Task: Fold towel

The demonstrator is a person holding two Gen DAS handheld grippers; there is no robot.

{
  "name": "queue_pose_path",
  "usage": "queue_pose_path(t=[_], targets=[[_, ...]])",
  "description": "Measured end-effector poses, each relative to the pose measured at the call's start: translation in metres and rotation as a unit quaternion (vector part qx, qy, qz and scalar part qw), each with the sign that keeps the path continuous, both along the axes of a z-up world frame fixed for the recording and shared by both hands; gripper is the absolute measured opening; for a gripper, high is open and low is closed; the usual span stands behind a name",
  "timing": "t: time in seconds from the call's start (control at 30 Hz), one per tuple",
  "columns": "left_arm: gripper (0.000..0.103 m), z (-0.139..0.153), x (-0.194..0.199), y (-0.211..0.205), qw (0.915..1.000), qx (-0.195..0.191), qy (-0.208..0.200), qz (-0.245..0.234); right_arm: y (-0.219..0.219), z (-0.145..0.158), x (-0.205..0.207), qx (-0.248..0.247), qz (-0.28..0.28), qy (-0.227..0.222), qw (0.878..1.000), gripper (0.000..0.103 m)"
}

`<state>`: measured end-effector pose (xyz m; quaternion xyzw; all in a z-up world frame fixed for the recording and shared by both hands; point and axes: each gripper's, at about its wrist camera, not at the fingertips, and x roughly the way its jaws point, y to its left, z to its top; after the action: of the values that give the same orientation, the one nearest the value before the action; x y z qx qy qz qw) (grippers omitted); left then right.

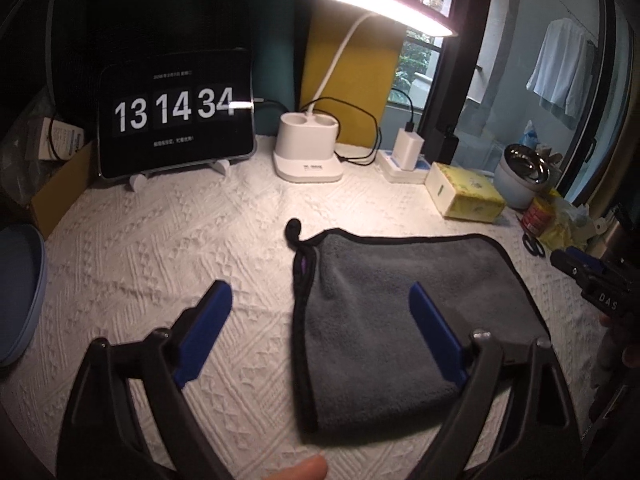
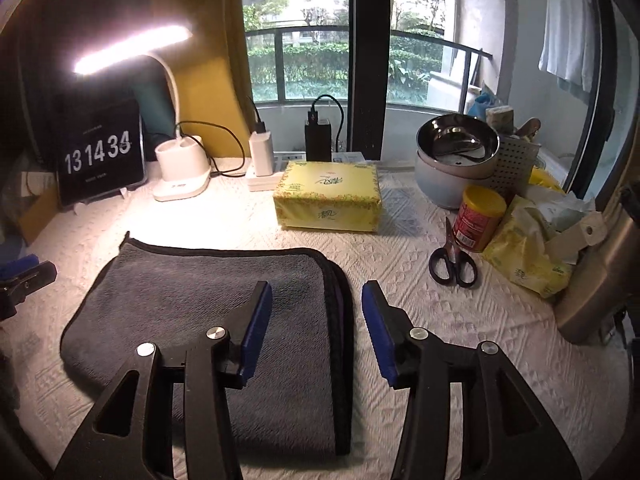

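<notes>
- While the grey microfibre towel with black piping (image 2: 208,320) lay folded on the white quilted table cover (image 1: 160,240), both grippers hovered with fingers spread, holding nothing.
- Left gripper (image 1: 320,328) straddled its left edge; right gripper (image 2: 316,320) straddled the stacked right edges.
- Folding looked nearly done; another fold would need pinching an edge.

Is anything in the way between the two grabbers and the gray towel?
Nothing visible is. The left gripper is open right over the towel's left edge, and the right gripper is open over its right edge. The scissors and tissue box sit off to the side on the tablecloth.
</notes>
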<state>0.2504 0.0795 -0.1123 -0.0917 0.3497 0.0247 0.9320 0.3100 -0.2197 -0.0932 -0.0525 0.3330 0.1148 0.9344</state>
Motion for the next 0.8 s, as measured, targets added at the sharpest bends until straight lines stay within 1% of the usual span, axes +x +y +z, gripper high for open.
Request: queue_pose_path(t=[0.3, 0.43, 0.53, 0.8], targets=[[0.092, 0.022, -0.052, -0.021, 0.9994, 0.008, -0.032, -0.011, 0.000, 0.023, -0.049, 0.007, 0.014, -0.025, 1.000, 0.051], [0.092, 0.028, -0.073, -0.025, 0.9992, 0.014, -0.036, -0.009, 0.001, 0.035, -0.071, 0.013, 0.020, -0.040, 0.999, 0.051], [0.092, 0.032, -0.089, -0.028, 0.9985, 0.023, -0.050, -0.002, 0.000, 0.043, -0.090, 0.017, 0.021, -0.052, 0.998, 0.052], [0.092, 0.035, -0.125, -0.032, 0.9969, 0.031, -0.072, -0.002, -0.003, 0.047, -0.130, 0.008, 0.018, -0.068, 0.998, 0.053]])
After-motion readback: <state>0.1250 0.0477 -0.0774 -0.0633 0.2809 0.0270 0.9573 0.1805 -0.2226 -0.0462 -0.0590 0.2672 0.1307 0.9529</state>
